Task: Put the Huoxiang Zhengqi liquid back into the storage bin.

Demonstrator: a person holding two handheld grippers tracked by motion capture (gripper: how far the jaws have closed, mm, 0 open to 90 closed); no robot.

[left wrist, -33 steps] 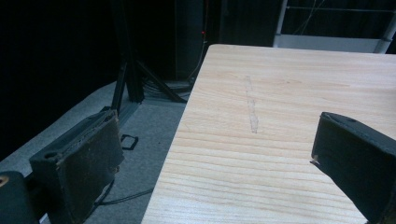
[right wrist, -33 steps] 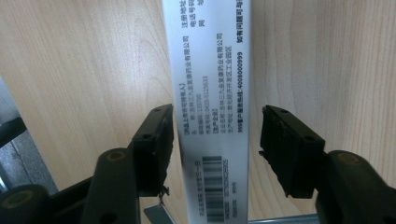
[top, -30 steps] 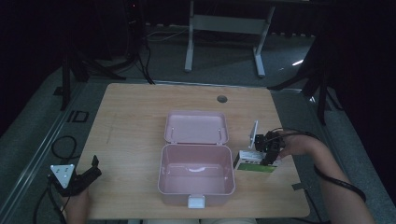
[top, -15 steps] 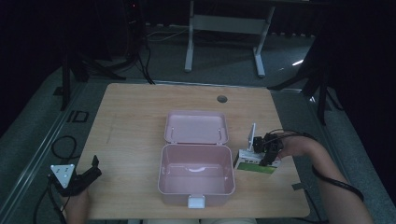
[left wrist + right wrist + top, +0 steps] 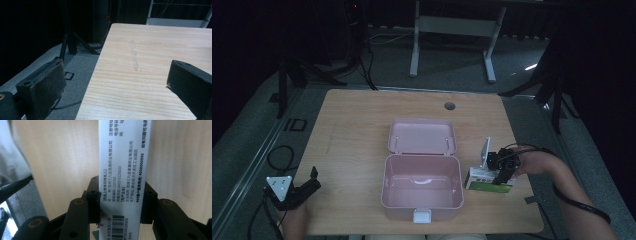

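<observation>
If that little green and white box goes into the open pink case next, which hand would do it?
Probably the right. The right gripper already clamps the box, beside the pink case. The left gripper sits open at the table's far left corner.

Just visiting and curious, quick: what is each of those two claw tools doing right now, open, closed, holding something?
Left gripper: open, holding nothing, at the table edge.
Right gripper: shut on the white box.

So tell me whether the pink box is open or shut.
Open: the pink box has its lid flipped back flat on the table, and its inside looks empty.
</observation>
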